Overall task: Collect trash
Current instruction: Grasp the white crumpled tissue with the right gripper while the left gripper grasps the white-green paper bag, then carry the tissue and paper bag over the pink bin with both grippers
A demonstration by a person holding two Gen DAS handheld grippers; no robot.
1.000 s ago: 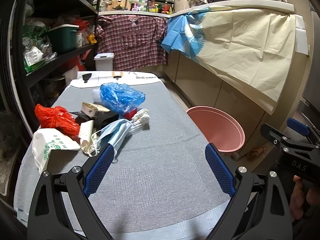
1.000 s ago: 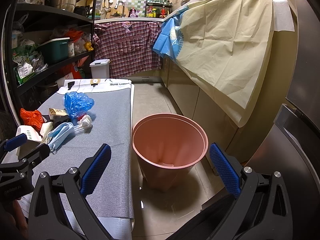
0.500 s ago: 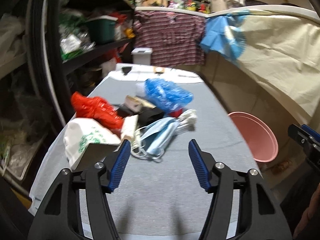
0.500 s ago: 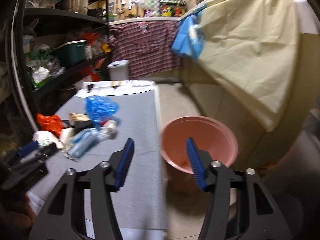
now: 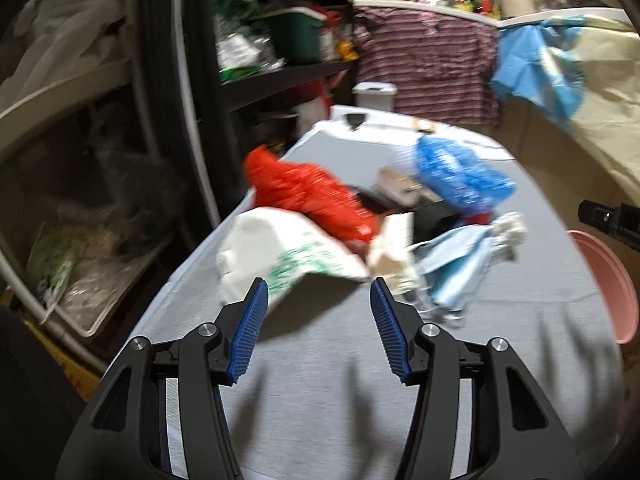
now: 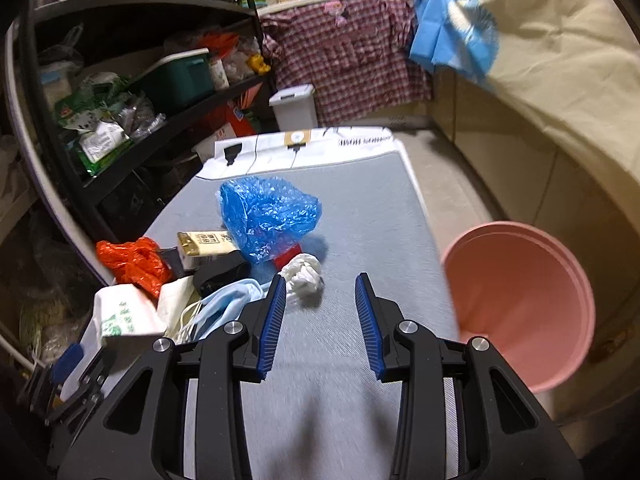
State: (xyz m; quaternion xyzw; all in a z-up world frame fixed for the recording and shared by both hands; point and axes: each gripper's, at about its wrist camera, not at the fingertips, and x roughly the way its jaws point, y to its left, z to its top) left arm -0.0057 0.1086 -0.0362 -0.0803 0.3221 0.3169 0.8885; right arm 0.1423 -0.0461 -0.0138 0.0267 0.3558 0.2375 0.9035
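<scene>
- Two grippers are mine, both closing in with nothing between the jaws.
- My left gripper [image 5: 316,292] points at the white bag [image 5: 276,252] on the table [image 6: 360,216].
- My right gripper [image 6: 320,286] is near the white wad [image 6: 303,273].
- Pink bin [image 6: 520,300] stands right of the table.

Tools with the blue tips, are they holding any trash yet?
No, neither one. The left tool and right tool have just been closing partway, but nothing is between their tips. The trash pile lies untouched on the table.
</scene>
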